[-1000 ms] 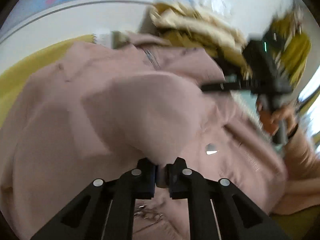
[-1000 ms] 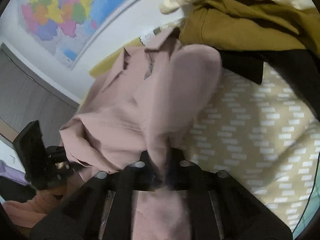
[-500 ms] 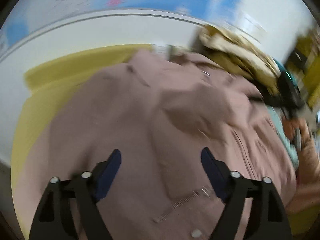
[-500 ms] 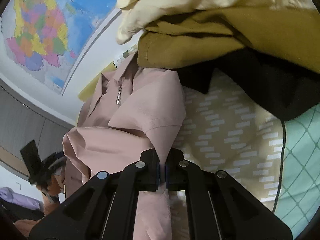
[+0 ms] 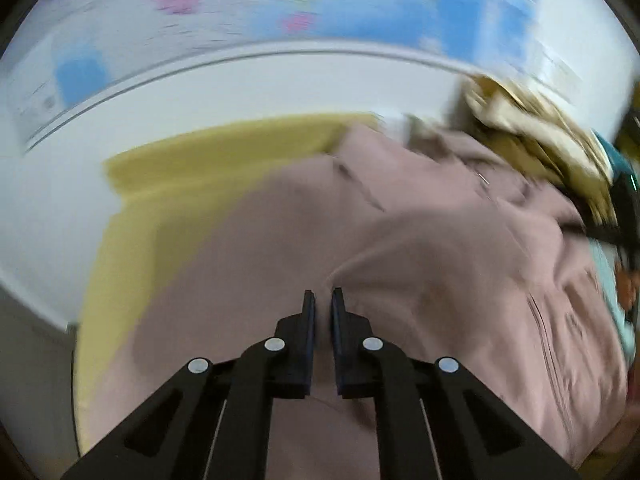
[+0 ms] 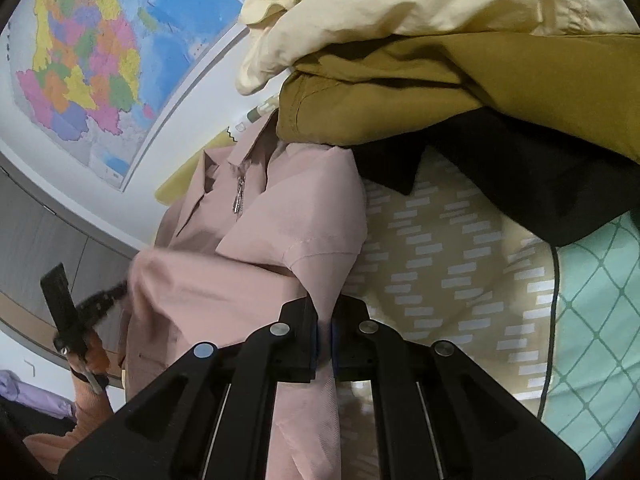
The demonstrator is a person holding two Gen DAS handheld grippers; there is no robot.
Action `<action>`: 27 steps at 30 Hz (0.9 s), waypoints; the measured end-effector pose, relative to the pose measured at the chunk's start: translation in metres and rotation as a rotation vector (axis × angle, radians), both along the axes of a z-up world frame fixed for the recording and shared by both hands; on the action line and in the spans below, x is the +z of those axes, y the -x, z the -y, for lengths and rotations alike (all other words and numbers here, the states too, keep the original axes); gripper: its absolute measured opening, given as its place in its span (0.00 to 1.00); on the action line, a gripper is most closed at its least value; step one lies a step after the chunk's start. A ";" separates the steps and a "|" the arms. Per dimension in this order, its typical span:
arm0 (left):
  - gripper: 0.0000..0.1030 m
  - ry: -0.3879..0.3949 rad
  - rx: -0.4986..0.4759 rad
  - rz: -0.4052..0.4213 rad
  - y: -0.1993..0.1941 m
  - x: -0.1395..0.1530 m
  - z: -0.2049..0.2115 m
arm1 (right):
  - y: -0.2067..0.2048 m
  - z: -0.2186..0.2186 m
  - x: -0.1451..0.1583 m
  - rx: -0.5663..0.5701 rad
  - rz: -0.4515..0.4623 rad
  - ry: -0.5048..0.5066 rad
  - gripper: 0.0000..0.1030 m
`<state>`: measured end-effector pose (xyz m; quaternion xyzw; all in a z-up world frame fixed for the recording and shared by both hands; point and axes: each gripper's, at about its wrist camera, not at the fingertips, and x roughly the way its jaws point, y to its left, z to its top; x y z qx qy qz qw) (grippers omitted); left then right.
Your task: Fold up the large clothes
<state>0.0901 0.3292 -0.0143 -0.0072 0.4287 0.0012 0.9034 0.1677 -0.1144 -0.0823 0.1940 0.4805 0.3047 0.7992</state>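
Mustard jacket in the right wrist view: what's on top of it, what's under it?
A cream garment lies on the mustard jacket; a black garment sticks out below it. How far the black one runs under the pile is covered.

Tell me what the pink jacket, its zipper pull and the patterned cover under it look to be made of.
Pink jacket: thin woven cloth, likely cotton or a blend, matte; a fine diagonal weave and soft creases show.
Zipper pull: probably metal, silvery and shiny.
Patterned cover: looks like soft printed fabric, matte beige with white dashes; it dips and ripples.
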 end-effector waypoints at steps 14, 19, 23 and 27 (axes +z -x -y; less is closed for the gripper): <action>0.81 -0.036 -0.078 -0.146 0.014 -0.038 0.009 | 0.017 0.007 0.022 -0.075 0.085 0.093 0.58; 0.87 -0.128 -0.171 -0.072 0.035 -0.039 0.028 | 0.051 -0.017 0.055 0.030 0.237 0.169 0.67; 0.62 -0.158 -0.188 -0.108 0.037 -0.051 0.037 | 0.073 -0.067 0.057 0.188 0.337 0.298 0.67; 0.13 -0.115 -0.176 -0.086 0.043 -0.048 0.033 | 0.068 -0.107 0.041 0.273 0.330 0.349 0.54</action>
